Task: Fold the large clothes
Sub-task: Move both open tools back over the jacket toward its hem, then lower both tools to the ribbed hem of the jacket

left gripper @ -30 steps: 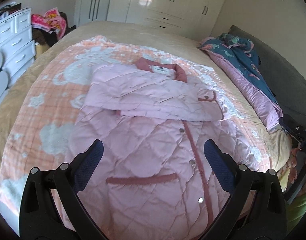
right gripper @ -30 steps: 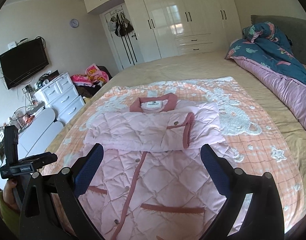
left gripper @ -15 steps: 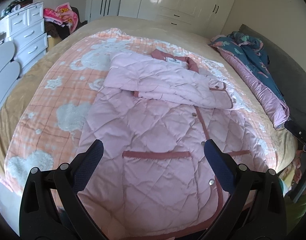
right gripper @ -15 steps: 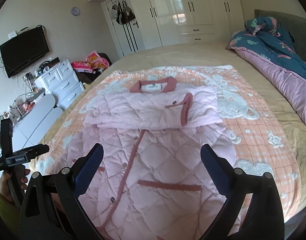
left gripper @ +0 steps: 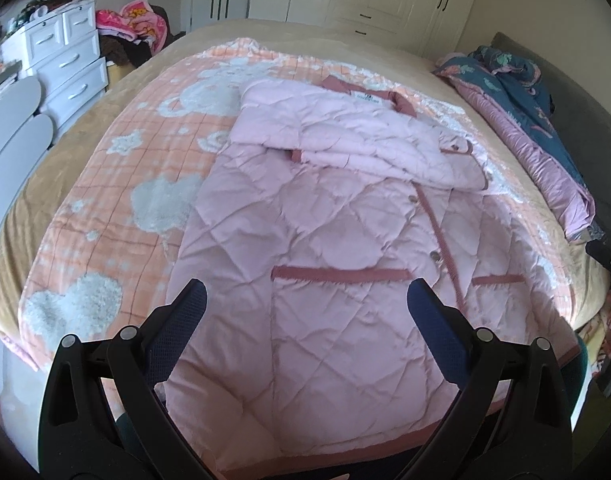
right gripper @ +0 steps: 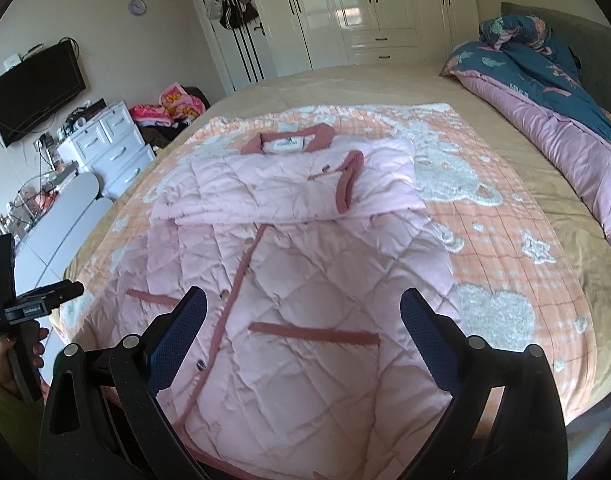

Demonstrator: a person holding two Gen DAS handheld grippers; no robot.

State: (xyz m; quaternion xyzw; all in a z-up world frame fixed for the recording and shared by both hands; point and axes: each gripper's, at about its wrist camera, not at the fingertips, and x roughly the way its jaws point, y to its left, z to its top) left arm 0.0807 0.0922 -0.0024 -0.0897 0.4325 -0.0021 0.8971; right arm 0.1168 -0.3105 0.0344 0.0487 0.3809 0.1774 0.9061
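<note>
Coat (left gripper: 325, 248) flat on bed (right gripper: 345, 80), sleeves folded across chest. Left hand-held gripper (left gripper: 305, 304), right hand-held gripper (right gripper: 301, 308) wide open, empty, above hem. Next likely: pinch hem corners, fold toward collar (right gripper: 289, 142).

soft daylight, glare on the glossy wardrobe doors (right gripper: 345, 12), strong fisheye bending and dark corners
</note>
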